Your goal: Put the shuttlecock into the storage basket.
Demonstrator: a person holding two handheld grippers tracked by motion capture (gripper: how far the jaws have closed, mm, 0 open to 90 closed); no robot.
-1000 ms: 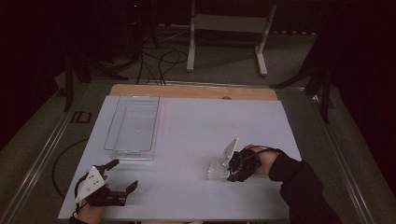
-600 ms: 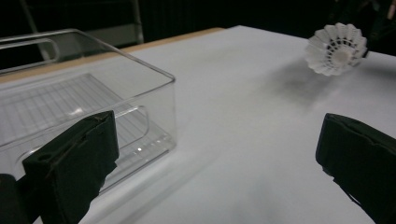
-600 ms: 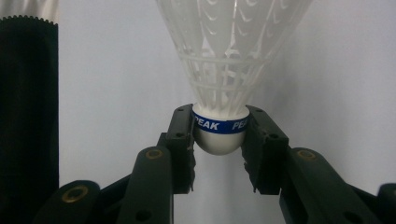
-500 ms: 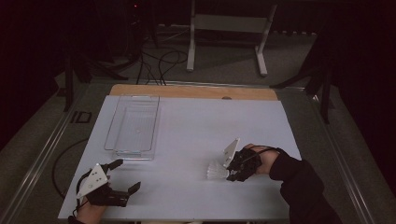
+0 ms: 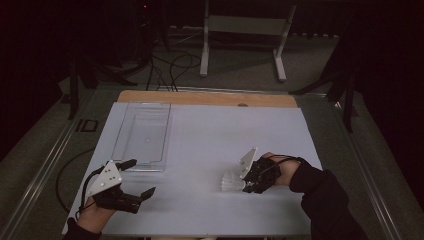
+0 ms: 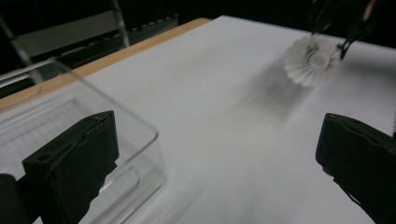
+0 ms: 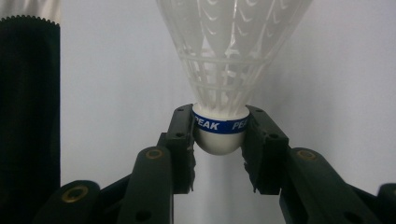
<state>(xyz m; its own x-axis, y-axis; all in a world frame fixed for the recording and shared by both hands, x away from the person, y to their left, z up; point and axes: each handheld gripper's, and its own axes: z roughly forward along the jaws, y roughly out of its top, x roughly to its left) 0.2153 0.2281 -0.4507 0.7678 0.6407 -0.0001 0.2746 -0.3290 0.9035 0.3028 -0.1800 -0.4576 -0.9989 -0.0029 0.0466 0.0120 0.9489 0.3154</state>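
Pinching a shuttlecock cork — right gripper, left gripper fingers wide, empty, beside clear tray.

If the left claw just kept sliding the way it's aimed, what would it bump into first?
Probably the white shuttlecock held by the right gripper. The left gripper points across bare tabletop towards it, though depth is hard to judge.

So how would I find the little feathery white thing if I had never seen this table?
Start at the big white table and look to its near right side, where a black-sleeved hand holds the right gripper. The shuttlecock sits there, its round cork tip pinched between the fingers. Unlike the clear plastic tray on the far left, it is a white netted skirt with a blue band reading PEAK.
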